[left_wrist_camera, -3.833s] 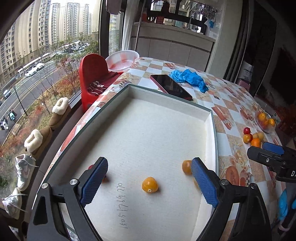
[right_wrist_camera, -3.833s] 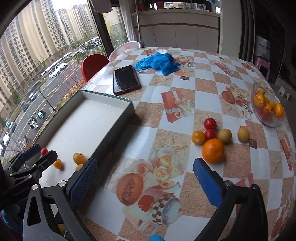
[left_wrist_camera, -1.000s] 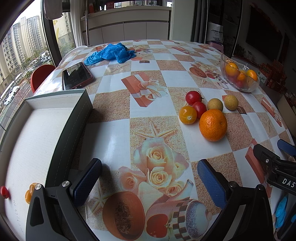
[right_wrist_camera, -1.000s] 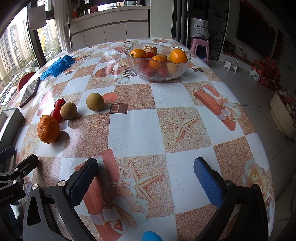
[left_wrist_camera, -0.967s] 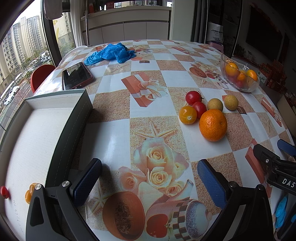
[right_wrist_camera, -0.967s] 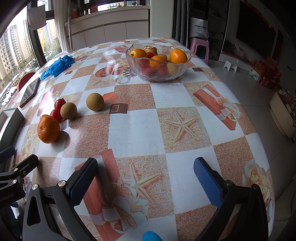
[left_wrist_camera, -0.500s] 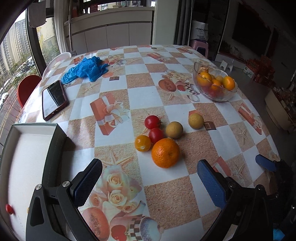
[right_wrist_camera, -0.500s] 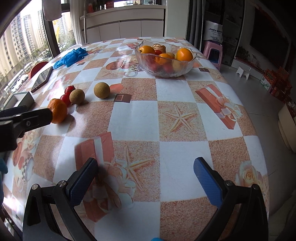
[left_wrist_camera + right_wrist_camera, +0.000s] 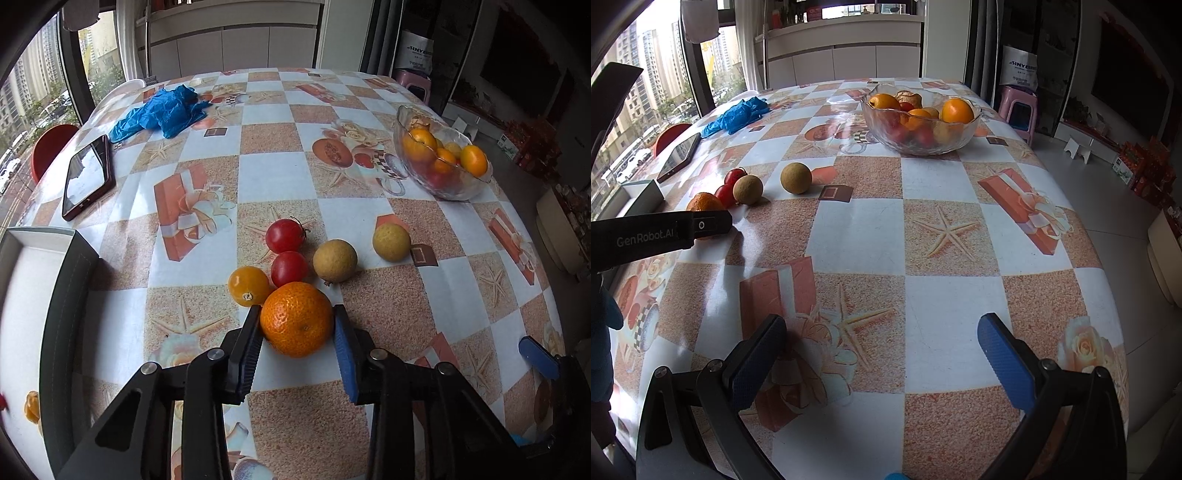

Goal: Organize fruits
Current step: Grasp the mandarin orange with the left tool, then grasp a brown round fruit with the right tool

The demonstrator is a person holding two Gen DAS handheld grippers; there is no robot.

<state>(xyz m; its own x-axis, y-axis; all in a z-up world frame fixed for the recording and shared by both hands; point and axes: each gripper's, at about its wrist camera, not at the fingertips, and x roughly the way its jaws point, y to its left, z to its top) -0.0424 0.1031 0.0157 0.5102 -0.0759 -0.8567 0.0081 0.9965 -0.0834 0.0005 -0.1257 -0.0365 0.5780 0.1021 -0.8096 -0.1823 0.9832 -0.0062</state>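
Observation:
My left gripper [image 9: 297,325] is shut on a big orange [image 9: 296,318] that rests on the tablecloth. Just beyond it lie a small yellow-orange fruit [image 9: 248,285], two red cherry tomatoes [image 9: 285,235] and two tan round fruits [image 9: 335,260]. The orange also shows in the right wrist view [image 9: 703,202], half hidden behind the left gripper's finger. My right gripper [image 9: 879,350] is open and empty above the tablecloth near the table's front edge. A grey tray [image 9: 62,291] at the left holds small fruits [image 9: 32,406].
A glass bowl [image 9: 919,142] of oranges and other fruit stands at the far right of the table. A phone [image 9: 86,177] and a blue glove [image 9: 162,114] lie at the far left. The table's right edge drops to the floor [image 9: 1108,206].
My left gripper has moved from over the tray to the fruit cluster and has closed on the big orange. My right gripper has swung right and stays open.

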